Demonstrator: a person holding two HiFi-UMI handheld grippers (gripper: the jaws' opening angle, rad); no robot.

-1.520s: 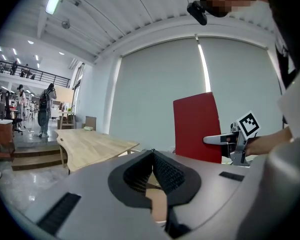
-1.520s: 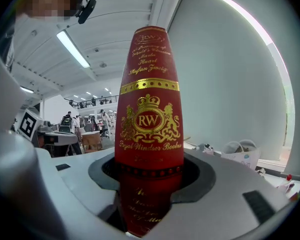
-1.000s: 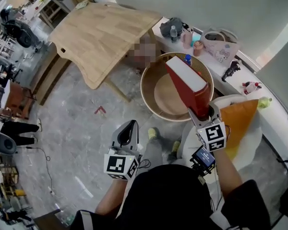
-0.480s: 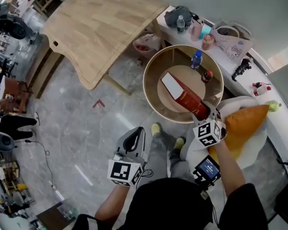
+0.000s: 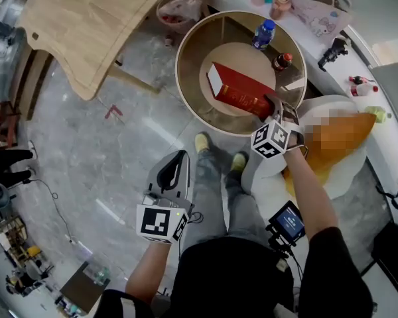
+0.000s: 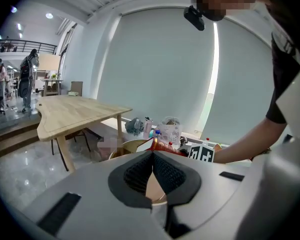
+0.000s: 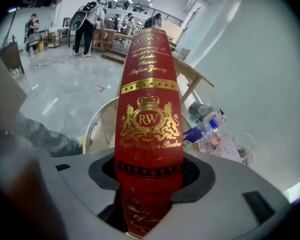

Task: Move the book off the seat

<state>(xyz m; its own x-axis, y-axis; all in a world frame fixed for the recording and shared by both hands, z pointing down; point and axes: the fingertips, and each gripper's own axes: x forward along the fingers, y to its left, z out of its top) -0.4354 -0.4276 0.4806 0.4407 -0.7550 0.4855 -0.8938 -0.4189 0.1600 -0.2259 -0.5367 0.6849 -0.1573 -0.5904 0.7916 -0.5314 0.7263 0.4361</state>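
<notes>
**Reader:** How many grippers does the figure show, and in what state?

**Legend:** Two. The left gripper (image 5: 179, 161) hangs above the grey floor (image 5: 113, 171), just left of the person's two yellow-green shoes (image 5: 201, 142). Its jaws are pressed together with nothing between them. The right gripper (image 5: 272, 108) is clamped on one end of the spine of the single red book (image 5: 239, 93), and its pads press both covers.

**Reader:** Where does the book lie?

**Legend:** It lies inside the one round wooden table (image 5: 178, 71), slanting across the inner disc (image 5: 242, 58). The far corner is low over the disc, but whether it touches cannot be told. The right gripper view shows a spine with a gold crest and the letters RW. The book is clear of the white seat (image 5: 355, 171), which stands just right of the round table and carries one orange cushion (image 5: 335, 154).

**Reader:** What else is counted?

**Legend:** Two bottles stand inside the round table's rim beyond the book. One is blue-capped (image 5: 263, 34) and the other is small and red-capped (image 5: 282, 61). One large wooden table (image 5: 86, 12) fills the upper left.
</notes>
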